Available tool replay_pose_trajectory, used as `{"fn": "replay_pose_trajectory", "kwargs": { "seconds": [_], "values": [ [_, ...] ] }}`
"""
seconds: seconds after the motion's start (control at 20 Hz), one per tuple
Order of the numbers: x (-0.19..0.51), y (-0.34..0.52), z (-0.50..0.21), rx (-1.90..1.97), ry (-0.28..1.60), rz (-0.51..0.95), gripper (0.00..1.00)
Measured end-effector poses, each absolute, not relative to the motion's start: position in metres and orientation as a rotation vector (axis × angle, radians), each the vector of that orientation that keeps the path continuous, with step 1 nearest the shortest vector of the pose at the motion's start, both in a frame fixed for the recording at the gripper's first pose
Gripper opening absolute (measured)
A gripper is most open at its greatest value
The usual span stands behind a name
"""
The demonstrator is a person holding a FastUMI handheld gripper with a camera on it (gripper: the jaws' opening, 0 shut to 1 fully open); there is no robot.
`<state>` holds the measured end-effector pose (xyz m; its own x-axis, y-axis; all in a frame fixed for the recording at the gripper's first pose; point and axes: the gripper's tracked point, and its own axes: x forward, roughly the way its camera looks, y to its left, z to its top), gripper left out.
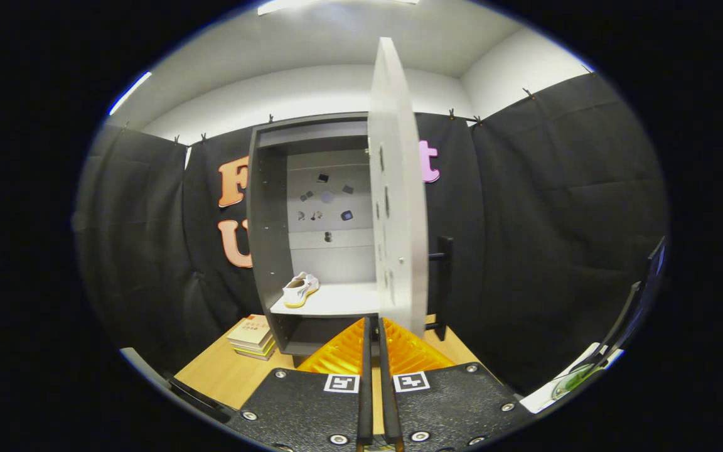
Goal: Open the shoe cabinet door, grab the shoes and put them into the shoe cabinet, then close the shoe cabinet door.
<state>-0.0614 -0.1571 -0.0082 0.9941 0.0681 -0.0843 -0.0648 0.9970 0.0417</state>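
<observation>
Now: cabinet [270, 251] stands straight ahead of the tongs [374, 339], open, on the desk [230, 376]. Door [398, 207] is swung out toward the camera, seen almost edge-on, its lower edge just beyond the fingertips and slightly to their right. Dark handle [444, 276] sits on the door's far face, right of the tongs, partly hidden by the panel. Shoe [300, 289] lies on the shelf [336, 304], ahead and left of the tongs, long axis slanting back-right; so it appears already stowed. Judgement: closing remains, and it turns on the door's free edge lying dead ahead, needing a push leftward. Tongs clenched, fingers together, nothing between them. Books [251, 336] sit on the desk beside the cabinet's left foot. Hard to read: hinge side, the small dark bits on the back panel, the lower compartment.
</observation>
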Motion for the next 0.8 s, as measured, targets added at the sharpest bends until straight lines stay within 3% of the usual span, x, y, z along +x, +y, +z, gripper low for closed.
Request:
{"fn": "replay_pose_trajectory", "kwargs": {
  "seconds": [0.3, 0.8],
  "values": [
    [-0.054, -0.069, -0.094, 0.071, 0.253, 0.172, 0.12],
    [-0.012, 0.028, -0.315, 0.104, 0.622, 0.272, 0.17]
  ]
}}
